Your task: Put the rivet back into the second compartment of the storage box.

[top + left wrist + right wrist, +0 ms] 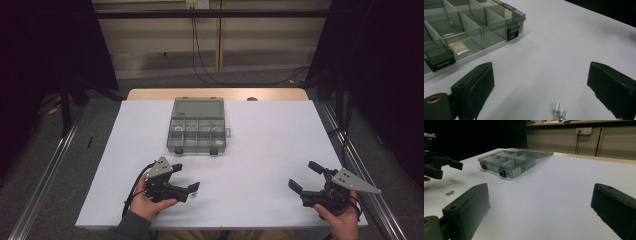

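The white table [270,150] carries an open compartment box [198,131] of smoky clear plastic toward 12 o'clock of its middle, lid folded back and both front latches undone. What its compartments hold is too small to tell.

The left gripper [186,181] hovers near 7 o'clock of the table, jaws spread wide with nothing between the pads. The right gripper [303,176] waits well apart at 5 o'clock, jaws equally wide and empty (it looks idle for now).

Two small metal rivets [558,113] lie loose on the table at 6 o'clock of the box, just beside the left gripper's tips, low in the gap between its jaws in the left gripper view.

By my reading the sorting has barely begun: the box is ready, but these rivets are not yet picked up or dropped into a compartment.
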Tool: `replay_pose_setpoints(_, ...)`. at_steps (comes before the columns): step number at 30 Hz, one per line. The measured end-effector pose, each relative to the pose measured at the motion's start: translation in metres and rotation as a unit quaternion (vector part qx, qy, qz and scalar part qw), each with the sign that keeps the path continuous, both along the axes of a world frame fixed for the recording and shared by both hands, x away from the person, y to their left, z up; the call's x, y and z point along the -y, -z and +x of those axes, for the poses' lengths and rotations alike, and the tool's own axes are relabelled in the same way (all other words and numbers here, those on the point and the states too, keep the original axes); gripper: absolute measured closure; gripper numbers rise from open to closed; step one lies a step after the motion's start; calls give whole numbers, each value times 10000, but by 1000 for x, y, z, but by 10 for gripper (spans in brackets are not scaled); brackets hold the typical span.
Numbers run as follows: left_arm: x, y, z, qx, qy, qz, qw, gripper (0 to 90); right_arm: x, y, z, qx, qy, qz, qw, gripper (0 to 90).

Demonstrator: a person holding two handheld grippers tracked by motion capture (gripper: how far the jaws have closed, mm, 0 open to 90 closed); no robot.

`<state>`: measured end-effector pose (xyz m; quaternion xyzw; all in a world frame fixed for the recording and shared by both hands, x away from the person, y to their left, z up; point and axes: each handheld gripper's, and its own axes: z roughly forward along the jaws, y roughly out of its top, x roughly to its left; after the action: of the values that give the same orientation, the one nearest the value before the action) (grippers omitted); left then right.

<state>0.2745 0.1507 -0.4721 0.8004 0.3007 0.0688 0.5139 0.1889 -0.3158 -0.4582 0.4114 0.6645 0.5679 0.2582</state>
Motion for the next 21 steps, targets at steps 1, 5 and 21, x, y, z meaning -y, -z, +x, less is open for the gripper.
replay_pose_setpoints(1,0,0,0,7,6,20,10000,76,0,0,0,-1,3,1,10000,16)
replay_pose_setpoints(5,2,1,-2,3,72,80,9999,94,-1,0,0,-1,0,-3,10000,17)
replay_pose_setpoints(21,4,2,-4,-258,313,251,9989,391,-1,0,0,-6,-15,-9,10000,19)
